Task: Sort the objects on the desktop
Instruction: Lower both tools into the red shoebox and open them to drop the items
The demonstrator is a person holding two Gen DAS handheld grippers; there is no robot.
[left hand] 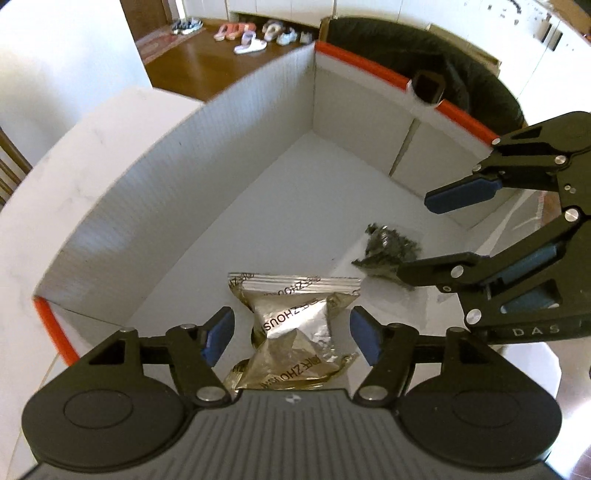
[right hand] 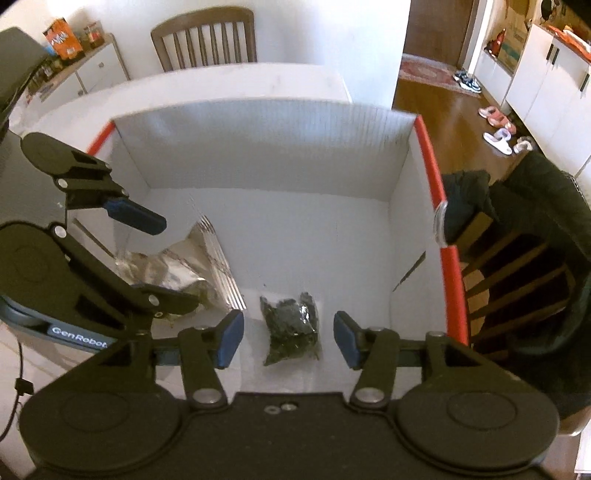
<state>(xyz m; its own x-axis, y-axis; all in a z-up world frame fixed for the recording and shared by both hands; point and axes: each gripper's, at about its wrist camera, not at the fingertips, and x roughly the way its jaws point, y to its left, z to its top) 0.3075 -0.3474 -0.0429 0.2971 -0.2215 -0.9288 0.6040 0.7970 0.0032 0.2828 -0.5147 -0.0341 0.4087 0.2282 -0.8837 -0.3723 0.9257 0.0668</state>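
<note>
Setting: a white corrugated-plastic box with red-orange edging (right hand: 430, 162) stood on a pale tabletop (left hand: 92, 140), and both handheld claws reached down into it.

Left claw: the black two-finger gripper with blue pads (left hand: 291, 338) hung with its fingers spread wide, either side of a crumpled silver foil snack packet printed with dark lettering (left hand: 291, 325). Neither pad touched the packet.

Right claw: the matching black gripper (right hand: 288, 339) was likewise spread apart, straddling a small clear bag of dark, shredded-looking contents (right hand: 290, 332) without pinching it.

Where the items were: both lay flat on the box floor, the foil packet toward the left wall, the dark bag near it on the right, the two close but not touching.

Why so placed: in my judgement each claw had either just let its item go inside the box or was lining up to lift it; the pictures alone did not settle which.

Hard to make out: the near end of the foil packet was cut off behind the left claw's body. What filled the dark bag could not be told. Part of the packet was covered by the left claw's arm in the right-hand view.

Beyond the box: a wooden slat-back chair (right hand: 205, 40) and shoes on a brown wood floor (left hand: 255, 35).
</note>
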